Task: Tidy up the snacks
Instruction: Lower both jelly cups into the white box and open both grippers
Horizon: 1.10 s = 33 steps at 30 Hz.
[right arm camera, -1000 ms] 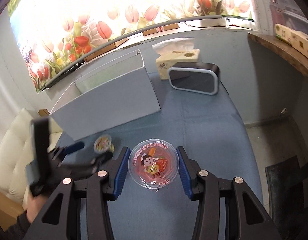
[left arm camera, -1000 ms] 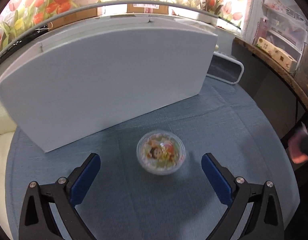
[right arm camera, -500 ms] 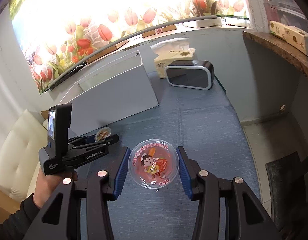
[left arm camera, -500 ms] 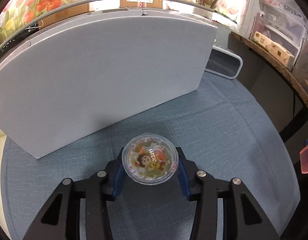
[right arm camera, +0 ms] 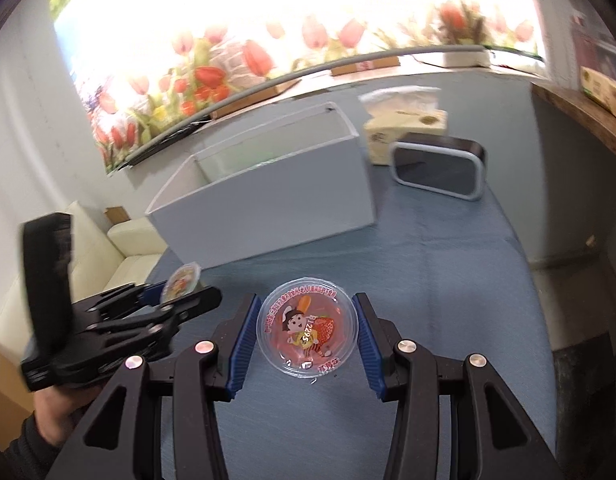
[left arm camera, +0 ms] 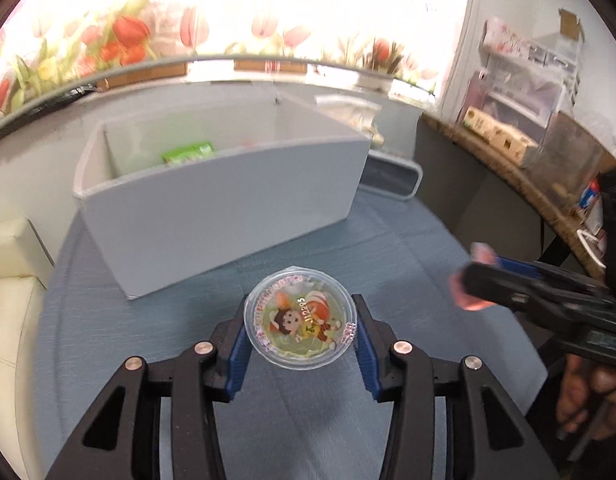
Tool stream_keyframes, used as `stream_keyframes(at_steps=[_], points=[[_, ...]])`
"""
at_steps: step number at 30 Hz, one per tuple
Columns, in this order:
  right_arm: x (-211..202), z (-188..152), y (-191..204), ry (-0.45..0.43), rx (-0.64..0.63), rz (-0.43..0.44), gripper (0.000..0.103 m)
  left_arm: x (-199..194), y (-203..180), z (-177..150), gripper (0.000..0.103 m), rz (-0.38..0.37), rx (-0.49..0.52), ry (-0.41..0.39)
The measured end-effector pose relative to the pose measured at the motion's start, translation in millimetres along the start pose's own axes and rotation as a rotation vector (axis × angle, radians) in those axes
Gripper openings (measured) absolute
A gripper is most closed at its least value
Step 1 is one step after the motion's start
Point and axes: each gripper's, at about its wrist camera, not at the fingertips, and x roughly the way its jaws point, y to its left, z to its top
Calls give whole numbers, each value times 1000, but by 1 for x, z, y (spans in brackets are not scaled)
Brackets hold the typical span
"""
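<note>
Left gripper [left arm camera: 300, 326] has lifted its green jelly cup [left arm camera: 299, 326] off the blue cloth [left arm camera: 388, 248], white box [left arm camera: 228, 200] at 12 o'clock; right gripper [right arm camera: 306, 334] clamps a strawberry jelly cup [right arm camera: 306, 332].

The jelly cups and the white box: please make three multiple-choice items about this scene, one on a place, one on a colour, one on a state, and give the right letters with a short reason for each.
1. Where does the white box stand, seen from the two tools?
A. Beyond both jelly cups, on the blue cloth
B. Between the two tools
C. On the cream sofa

2. What colour is the jelly in the cup held by the right tool?
A. Green
B. Pink-red
C. Blue

3. What is the state of the left tool?
A. Open above the table
B. Shut with nothing in it
C. Shut on a cup

Answers:
1 A, the box sits farther along the blue cloth than either cup.
2 B, the strawberry jelly cup looks pink-red through its lid.
3 C, its blue pads press both sides of the green jelly cup.
</note>
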Motion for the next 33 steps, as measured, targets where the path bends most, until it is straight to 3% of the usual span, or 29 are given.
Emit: stream_keyframes(at_steps=[7,9,12,18,23,27,29,30,31,32,33], points=[[27,33,35,-11,-113,53,51,-38,18,21,50,23,-29,-76],[33,44,42,-16,-133,59,51,-43,28,34,50,62,-28,-101],[39,69,54,-41,-170,57,51,-45,47,56,50,45,-76,-125],[55,130,65,-94,-196,44,51,-26,76,104,50,114,-77,-157],[83,168,62,-84,-231,-13,51,1,98,140,50,137,-80,-146],[110,186,44,-34,-190,-13,51,27,114,160,52,156,-85,-113],[129,189,34,21,-161,-41,52,40,120,162,59,187,-89,-85],[136,188,30,42,-144,-47,52,44,120,161,69,198,-80,-81],[143,187,26,64,-134,-47,59,48,121,159,87,208,-74,-73],[149,184,24,83,-132,-40,80,52,122,158,96,208,-73,-63],[151,182,22,91,-126,-43,92,54,123,155,103,198,-75,-60]])
